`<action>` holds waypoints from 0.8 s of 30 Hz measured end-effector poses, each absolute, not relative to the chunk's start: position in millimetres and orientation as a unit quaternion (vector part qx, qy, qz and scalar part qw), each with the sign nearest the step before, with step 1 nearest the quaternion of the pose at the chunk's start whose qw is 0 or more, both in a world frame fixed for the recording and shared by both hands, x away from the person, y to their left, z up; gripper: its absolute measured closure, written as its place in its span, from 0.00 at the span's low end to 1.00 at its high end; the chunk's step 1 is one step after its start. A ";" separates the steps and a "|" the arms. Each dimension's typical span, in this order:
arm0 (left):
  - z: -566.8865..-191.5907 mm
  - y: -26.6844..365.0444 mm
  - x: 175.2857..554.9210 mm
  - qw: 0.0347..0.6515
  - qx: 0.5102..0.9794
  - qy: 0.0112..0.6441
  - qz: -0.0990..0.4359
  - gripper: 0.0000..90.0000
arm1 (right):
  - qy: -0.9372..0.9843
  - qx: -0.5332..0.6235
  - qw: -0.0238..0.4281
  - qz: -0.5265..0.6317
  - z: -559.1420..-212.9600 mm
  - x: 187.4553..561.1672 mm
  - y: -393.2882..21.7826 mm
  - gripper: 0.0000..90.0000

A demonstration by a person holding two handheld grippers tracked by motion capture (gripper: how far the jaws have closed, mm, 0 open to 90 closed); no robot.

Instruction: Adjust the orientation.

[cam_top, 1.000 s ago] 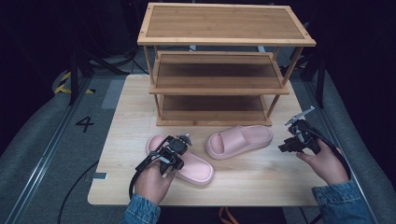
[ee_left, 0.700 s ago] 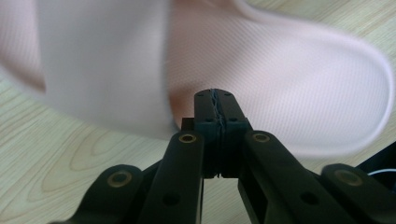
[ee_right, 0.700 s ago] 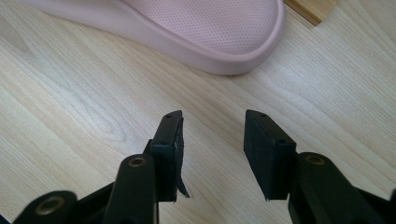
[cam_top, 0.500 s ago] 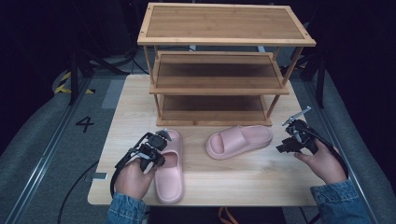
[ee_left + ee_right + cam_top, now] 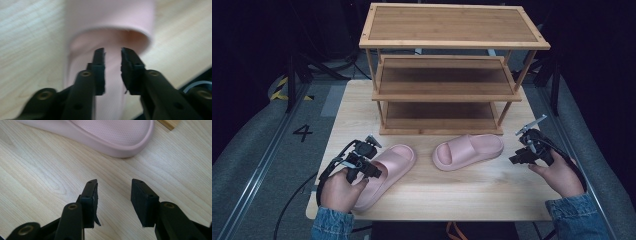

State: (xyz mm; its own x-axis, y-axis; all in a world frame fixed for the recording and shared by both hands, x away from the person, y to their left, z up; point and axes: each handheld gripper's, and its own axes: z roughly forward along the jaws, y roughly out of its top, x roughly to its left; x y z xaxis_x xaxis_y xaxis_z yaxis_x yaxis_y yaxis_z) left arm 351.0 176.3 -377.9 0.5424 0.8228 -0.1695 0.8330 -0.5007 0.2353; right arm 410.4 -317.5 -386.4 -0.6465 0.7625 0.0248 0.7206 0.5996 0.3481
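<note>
The left slipper now lies angled toward the rack; the left gripper, jaws just parted, releases it; the right gripper hovers spread, ready for the right slipper.

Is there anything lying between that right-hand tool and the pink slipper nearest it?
Nothing visible does. The right tool hovers open above bare wooden table, and only clear tabletop separates it from the slipper ahead, whose rounded end lies beyond the tips. From above, the gap between them looks just as free.
</note>
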 end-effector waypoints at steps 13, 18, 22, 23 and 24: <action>-400.8 142.2 358.1 0.127 0.890 0.438 0.008 0.81 | 0.893 0.413 0.063 0.166 -387.9 411.2 -315.2 0.64; -401.1 139.7 356.3 0.130 0.893 0.430 0.012 0.91 | 0.894 0.413 0.060 0.165 -389.6 412.1 -314.8 0.64; -397.2 140.5 356.9 0.126 0.896 0.425 0.008 0.93 | 0.894 0.413 0.058 0.164 -391.2 412.5 -314.4 0.64; -396.3 141.4 357.6 0.128 0.894 0.429 0.004 0.93 | 0.894 0.413 0.057 0.164 -391.3 412.3 -314.6 0.64; -395.7 142.7 358.9 0.132 0.891 0.434 -0.004 0.93 | 0.894 0.413 0.058 0.165 -391.5 412.3 -315.2 0.64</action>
State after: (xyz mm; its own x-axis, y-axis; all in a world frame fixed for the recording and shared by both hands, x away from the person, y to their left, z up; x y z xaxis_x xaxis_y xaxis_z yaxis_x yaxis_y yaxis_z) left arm 358.9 142.7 -395.7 0.6237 0.7722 -0.1210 0.7743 -0.5892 0.2311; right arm 412.3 -315.2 -391.5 -0.6529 0.7568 0.0324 0.7184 0.6052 0.3430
